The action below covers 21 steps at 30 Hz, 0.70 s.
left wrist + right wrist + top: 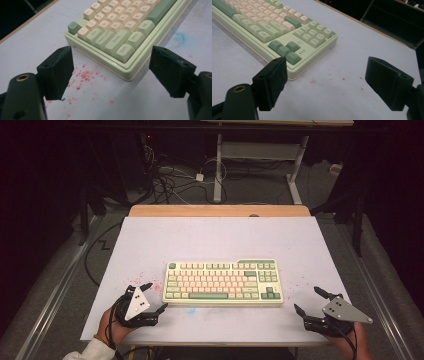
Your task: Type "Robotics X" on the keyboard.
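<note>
A pale green keyboard (223,281) with cream and green keys lies flat in the middle of the white table top (215,240). My left gripper (155,296) rests just off the keyboard's near left corner (125,72), jaws wide apart with nothing between them. Off the keyboard's near right corner (294,75), my right gripper (309,300) is open too and holds nothing. Neither gripper touches the keyboard. In the left gripper view the Ctrl key (123,49) sits between the jaws; in the right gripper view the arrow keys (284,50) lie just past the left jaw.
Red specks (83,76) stain the table near the keyboard's left corner, and a faint blue smear (180,37) lies in front of it. A wooden edge (220,210) runs along the table's far side. Beyond it are a desk frame (260,165) and cables (170,180) on the floor.
</note>
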### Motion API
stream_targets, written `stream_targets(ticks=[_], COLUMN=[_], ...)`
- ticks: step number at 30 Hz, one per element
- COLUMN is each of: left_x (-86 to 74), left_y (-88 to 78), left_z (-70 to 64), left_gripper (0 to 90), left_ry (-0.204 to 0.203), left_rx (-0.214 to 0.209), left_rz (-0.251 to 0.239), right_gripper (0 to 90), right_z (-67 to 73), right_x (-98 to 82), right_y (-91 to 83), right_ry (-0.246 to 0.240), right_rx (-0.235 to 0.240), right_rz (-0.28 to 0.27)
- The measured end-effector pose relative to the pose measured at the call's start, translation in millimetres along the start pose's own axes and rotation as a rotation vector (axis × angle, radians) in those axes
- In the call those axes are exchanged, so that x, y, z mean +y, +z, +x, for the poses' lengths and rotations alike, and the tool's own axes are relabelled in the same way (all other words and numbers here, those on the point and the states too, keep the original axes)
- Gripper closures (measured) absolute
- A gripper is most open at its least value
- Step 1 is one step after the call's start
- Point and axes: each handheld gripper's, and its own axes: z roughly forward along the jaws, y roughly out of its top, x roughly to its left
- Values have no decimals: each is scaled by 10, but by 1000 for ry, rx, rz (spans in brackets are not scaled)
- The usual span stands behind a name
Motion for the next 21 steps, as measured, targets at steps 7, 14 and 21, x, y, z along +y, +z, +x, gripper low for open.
stream_targets(ticks=[7,14,21], left_x=[0,4,2], left_y=[-28,-18,-29], left_z=[3,-2,-3], left_gripper=[194,147,147], left_ry=[3,1,0], left_rx=[-6,-4,0], left_rz=[-12,-4,-2], right_gripper=[187,187,187], right_z=[30,19,29], right_x=[34,31,46], right_y=[-14,5,-1], right_ry=[-13,-14,-15], right_rx=[-2,3,4], right_rz=[-10,-10,-13])
